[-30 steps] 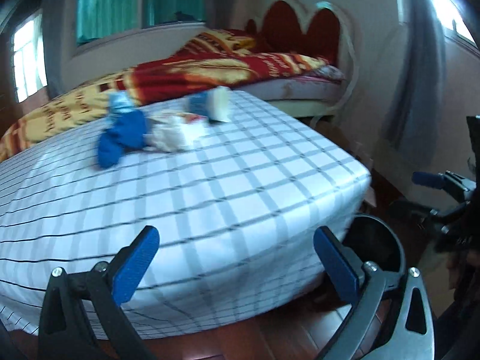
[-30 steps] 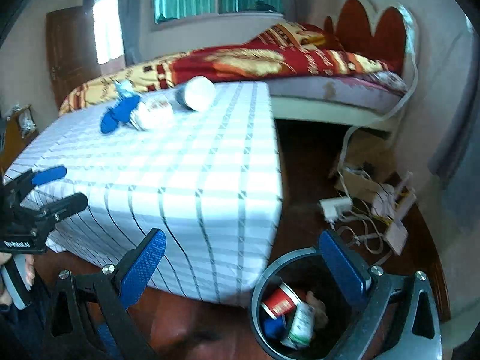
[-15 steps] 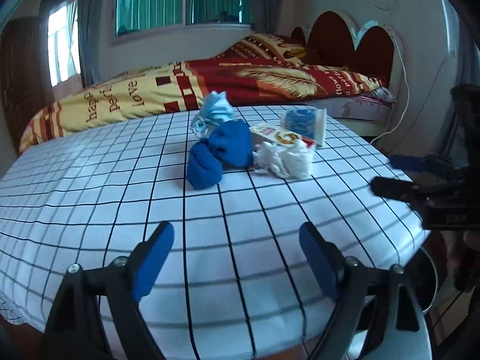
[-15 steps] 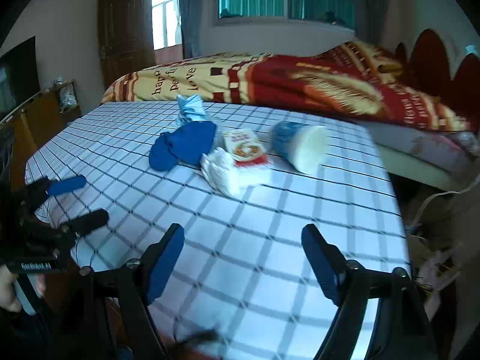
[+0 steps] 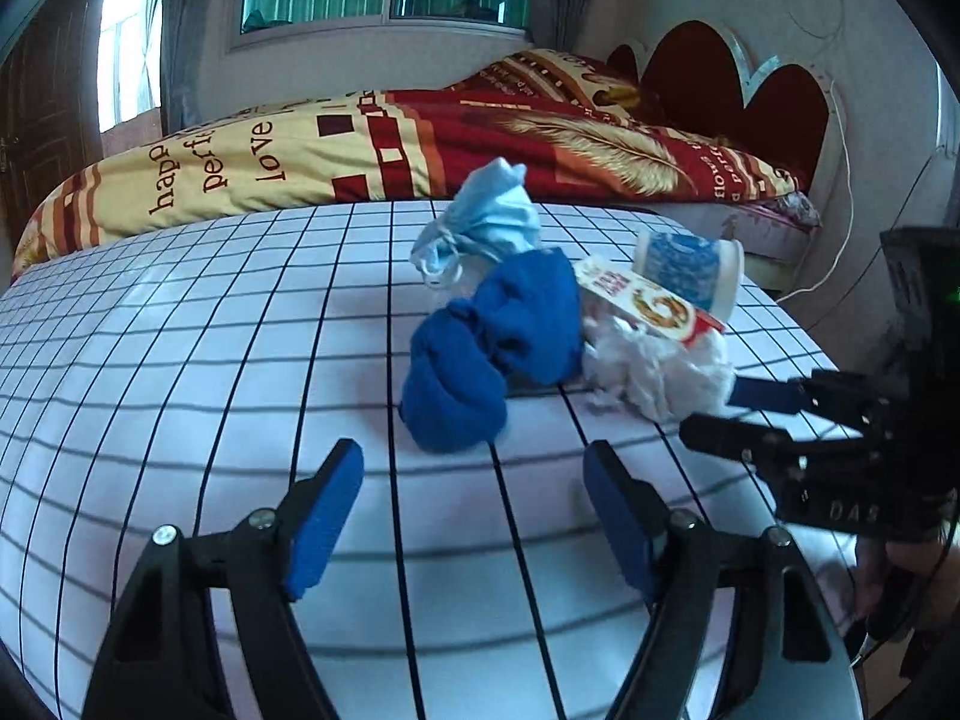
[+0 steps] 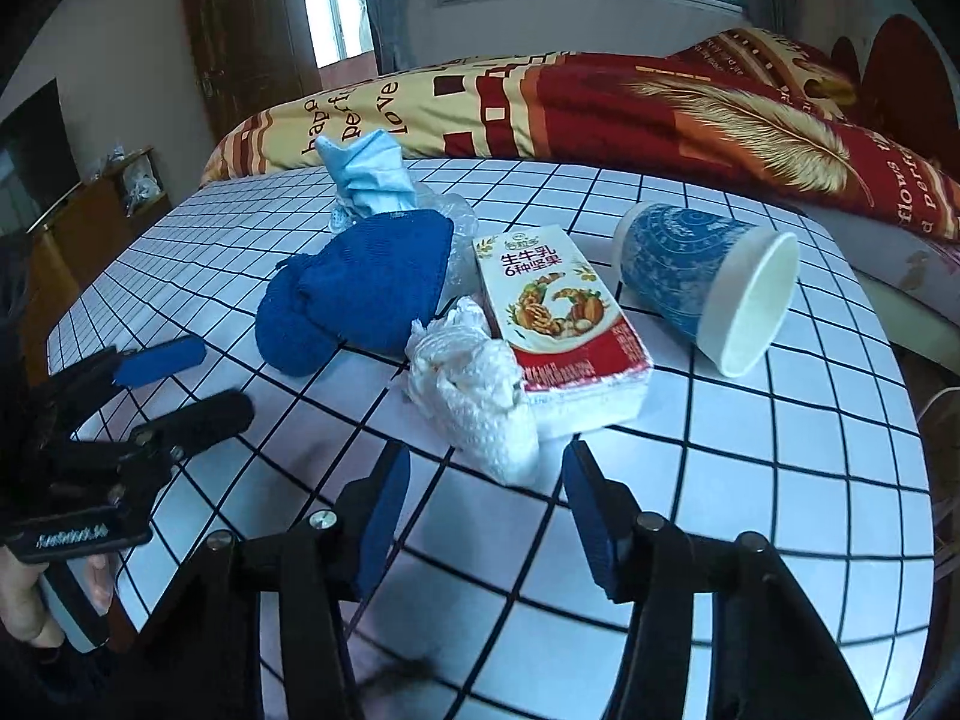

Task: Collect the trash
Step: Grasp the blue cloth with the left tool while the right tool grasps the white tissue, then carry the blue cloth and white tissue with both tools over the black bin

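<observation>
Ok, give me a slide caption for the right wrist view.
Right gripper, jaws open and just narrowing, faces crumpled tissue, milk carton and tipped paper cup on checked tablecloth.

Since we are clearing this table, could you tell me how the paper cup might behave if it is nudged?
The paper cup lies on its side on the checked tablecloth, so it would probably roll, likely curving since it tapers. It looks empty and thin-walled, so probably light and easily crushed.

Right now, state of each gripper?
Left gripper: open, empty, jaws just been closing.
Right gripper: open, empty, jaws just been closing near the white wad.
</observation>
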### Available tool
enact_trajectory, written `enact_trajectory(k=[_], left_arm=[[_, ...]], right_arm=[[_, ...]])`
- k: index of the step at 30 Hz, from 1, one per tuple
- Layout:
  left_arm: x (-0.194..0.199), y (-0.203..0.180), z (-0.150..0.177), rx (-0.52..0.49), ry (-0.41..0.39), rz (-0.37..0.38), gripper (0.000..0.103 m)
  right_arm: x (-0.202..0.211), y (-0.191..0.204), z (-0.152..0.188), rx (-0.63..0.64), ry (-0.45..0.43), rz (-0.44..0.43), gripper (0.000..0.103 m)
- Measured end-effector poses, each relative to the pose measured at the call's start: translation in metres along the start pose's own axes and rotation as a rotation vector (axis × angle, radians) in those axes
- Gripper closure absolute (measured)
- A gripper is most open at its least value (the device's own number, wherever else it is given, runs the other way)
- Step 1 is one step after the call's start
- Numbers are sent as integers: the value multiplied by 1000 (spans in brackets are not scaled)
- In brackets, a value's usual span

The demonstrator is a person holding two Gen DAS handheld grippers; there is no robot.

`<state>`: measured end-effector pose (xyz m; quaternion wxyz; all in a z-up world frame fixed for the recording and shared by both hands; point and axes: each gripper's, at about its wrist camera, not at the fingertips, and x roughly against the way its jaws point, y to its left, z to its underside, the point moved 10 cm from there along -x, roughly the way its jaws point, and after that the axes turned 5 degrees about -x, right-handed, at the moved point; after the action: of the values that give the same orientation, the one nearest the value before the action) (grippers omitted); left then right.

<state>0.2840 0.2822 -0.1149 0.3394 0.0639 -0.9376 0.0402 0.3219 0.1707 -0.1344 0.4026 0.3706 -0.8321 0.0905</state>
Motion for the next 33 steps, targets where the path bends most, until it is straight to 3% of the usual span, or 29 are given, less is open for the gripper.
enact_trajectory(k=[4,8,10,12,15,24,33], left_arm=[[-19,5,-11,6,19,10,31],[-35,5,-18,46,82,74,37],[-41,5,-23,48,89,83,44],[-46,5,-22,66,103,100,66],[-37,3,-17,73,88,124,74],[10,5,18,37,45,84,74],[46,-21,25,-1,-6,84,74]], right_arm=[[-7,-1,-6,-11,0,-15,59],[-11,-1,-10,-20,3,-34,69],[-10,0,-10,-24,0,-44,74],[-6,1,-8,-25,-6,-51,74],[0,1,-2,-21,-9,-52,76],[22,-5,12,-31,-26,-58,80],[72,-14,30,-32,-95,-20,81]])
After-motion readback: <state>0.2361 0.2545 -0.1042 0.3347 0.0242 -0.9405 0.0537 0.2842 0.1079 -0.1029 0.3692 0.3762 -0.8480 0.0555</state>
